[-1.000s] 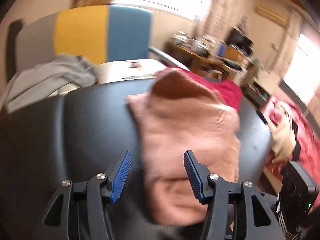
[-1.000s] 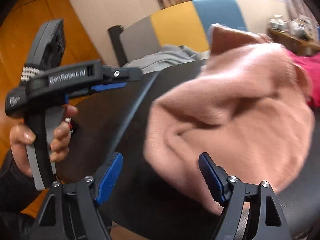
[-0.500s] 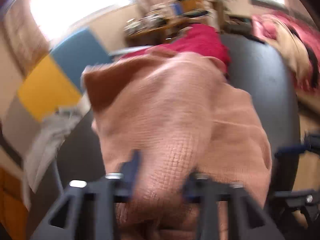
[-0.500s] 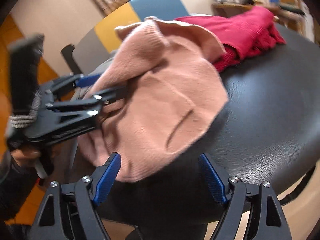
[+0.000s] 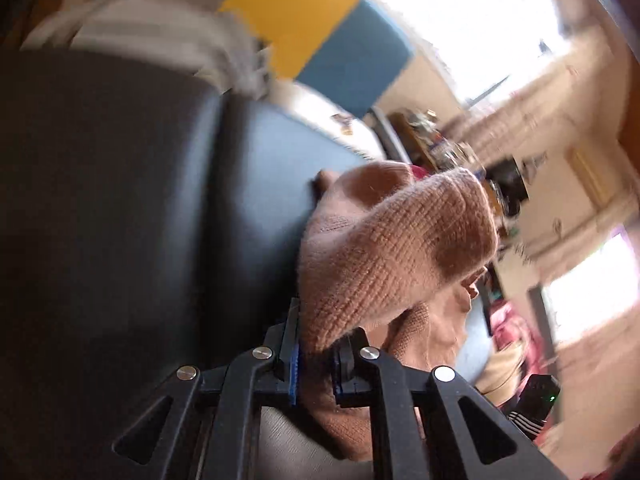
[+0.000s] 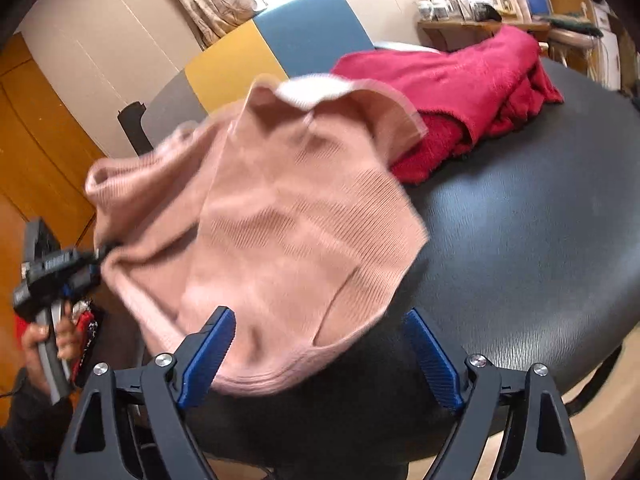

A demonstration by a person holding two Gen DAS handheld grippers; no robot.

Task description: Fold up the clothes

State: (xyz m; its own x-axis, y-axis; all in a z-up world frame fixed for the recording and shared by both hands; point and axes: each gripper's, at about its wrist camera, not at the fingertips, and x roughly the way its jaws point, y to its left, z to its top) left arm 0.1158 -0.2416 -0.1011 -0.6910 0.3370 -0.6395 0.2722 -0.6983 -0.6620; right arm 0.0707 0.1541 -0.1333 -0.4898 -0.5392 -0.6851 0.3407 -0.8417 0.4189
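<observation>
A pink knitted garment (image 6: pixel 272 232) hangs lifted over the black padded table (image 6: pixel 540 248), stretched from the left toward a red garment. My left gripper (image 5: pixel 316 364) is shut on a bunched edge of the pink garment (image 5: pixel 392 256), and in the right wrist view the left gripper (image 6: pixel 98 258) holds that edge at the far left, in a person's hand (image 6: pixel 44 336). My right gripper (image 6: pixel 320 356) stands open below the garment's ribbed hem, which droops between its blue fingers (image 6: pixel 208 356) without being clamped.
A folded red garment (image 6: pixel 460 96) lies at the back of the table. A grey garment (image 5: pixel 160 36) lies at the table's far edge before a yellow and blue panel (image 6: pixel 280 52). A cluttered shelf (image 6: pixel 480 12) stands behind. Floor shows beyond the table's right edge.
The left gripper went from open to shut on the pink garment's edge and lifted it off the table to the left. The right gripper stayed open under the hem.
</observation>
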